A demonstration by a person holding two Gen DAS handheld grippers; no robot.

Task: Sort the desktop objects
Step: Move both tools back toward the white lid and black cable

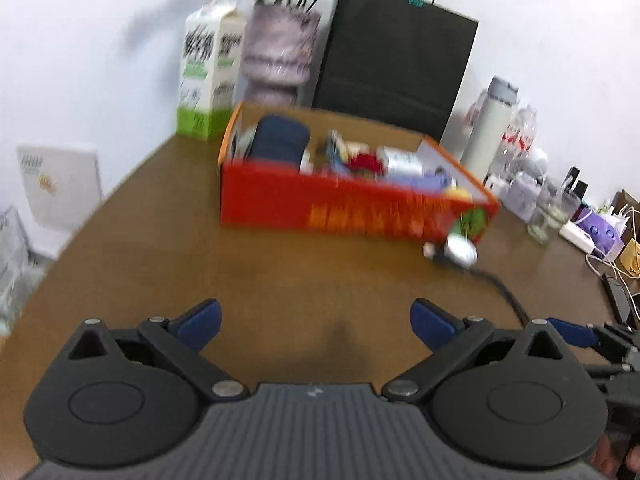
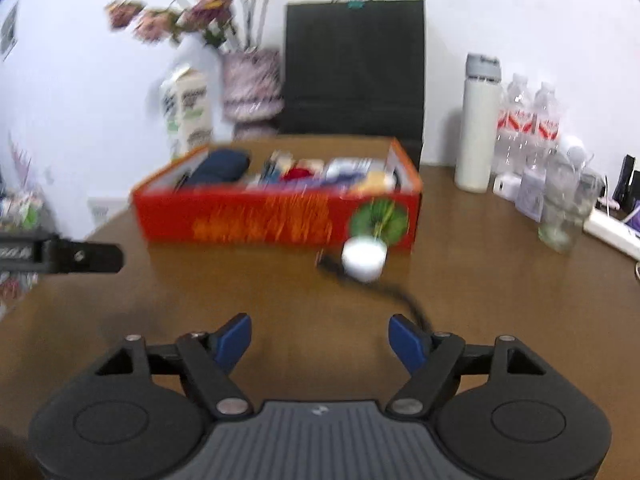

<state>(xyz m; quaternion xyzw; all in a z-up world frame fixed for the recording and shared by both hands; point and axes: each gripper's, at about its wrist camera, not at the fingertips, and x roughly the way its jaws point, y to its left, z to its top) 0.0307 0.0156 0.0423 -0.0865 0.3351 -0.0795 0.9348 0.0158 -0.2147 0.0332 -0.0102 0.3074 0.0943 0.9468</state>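
A red cardboard box (image 1: 320, 208) (image 2: 260, 220) sits on the brown table, filled with several small items, among them a dark blue pouch (image 1: 280, 138) (image 2: 220, 166). A white round charger (image 1: 460, 248) (image 2: 364, 258) with a black cable (image 1: 504, 292) (image 2: 404, 300) lies on the table against the box's front right corner. My left gripper (image 1: 316, 322) is open and empty, low over the table in front of the box. My right gripper (image 2: 320, 340) is open and empty, just short of the cable's near end. Both views are motion-blurred.
Behind the box stand a milk carton (image 1: 208, 76) (image 2: 188, 112), a flower vase (image 1: 280, 56) (image 2: 252, 88) and a black paper bag (image 1: 396, 68) (image 2: 354, 68). A white flask (image 2: 478, 124), water bottles (image 2: 528, 120), a glass (image 2: 564, 216) and a power strip (image 2: 612, 232) crowd the right side.
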